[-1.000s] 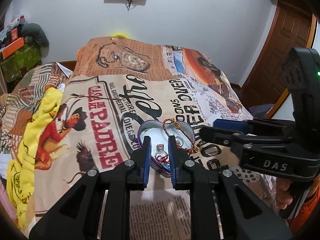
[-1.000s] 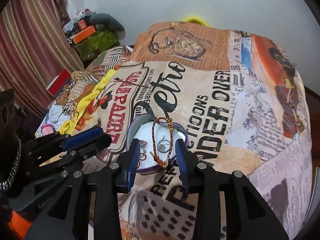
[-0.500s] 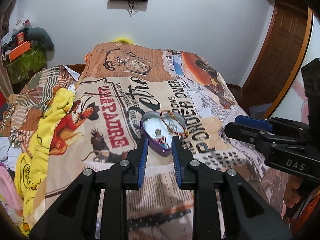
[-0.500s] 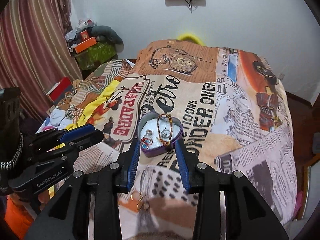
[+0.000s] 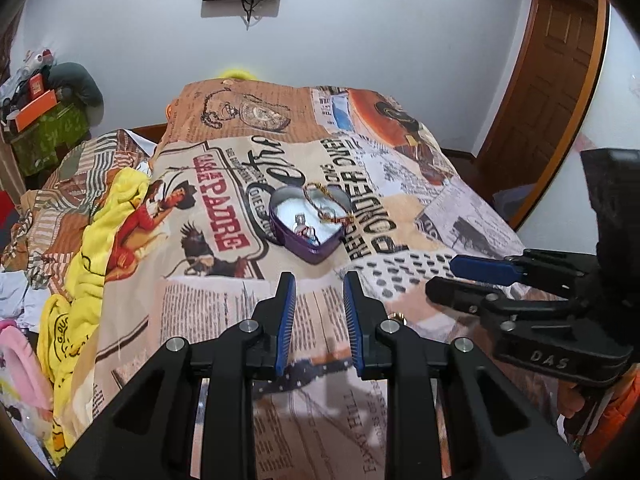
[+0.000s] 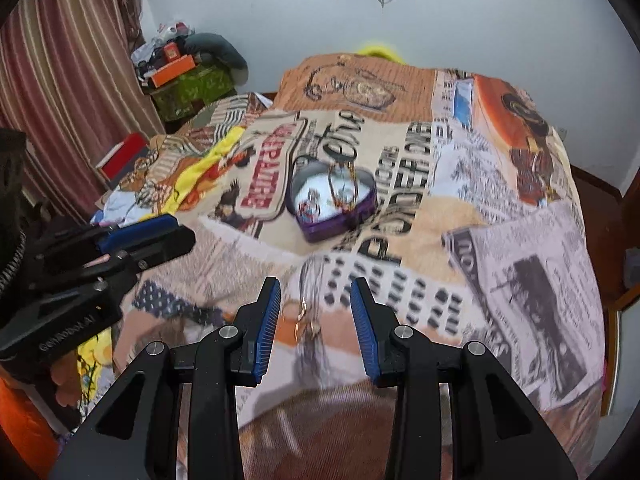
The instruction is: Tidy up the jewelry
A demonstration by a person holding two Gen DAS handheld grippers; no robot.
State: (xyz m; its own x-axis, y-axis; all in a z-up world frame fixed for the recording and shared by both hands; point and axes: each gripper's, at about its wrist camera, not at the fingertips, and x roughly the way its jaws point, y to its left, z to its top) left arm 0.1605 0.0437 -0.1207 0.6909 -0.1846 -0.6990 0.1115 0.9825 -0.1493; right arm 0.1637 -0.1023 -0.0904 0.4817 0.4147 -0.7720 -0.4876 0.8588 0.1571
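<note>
Evidently both the left gripper and right gripper hover open and empty over the bedspread, the heart-shaped box mid-bed, a gold earring near its front edge.

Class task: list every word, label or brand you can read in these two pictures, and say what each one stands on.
"DAS": on the body of the right gripper.
"PADRE", red letters: on the printed bedspread.
"PONDER OVER", black letters: bedspread, beside the heart-shaped tin.
"FANNY HILL": bedspread, near edge.
Lettering on the left gripper: too blurred to read.
Newsprint columns: too small.
</note>
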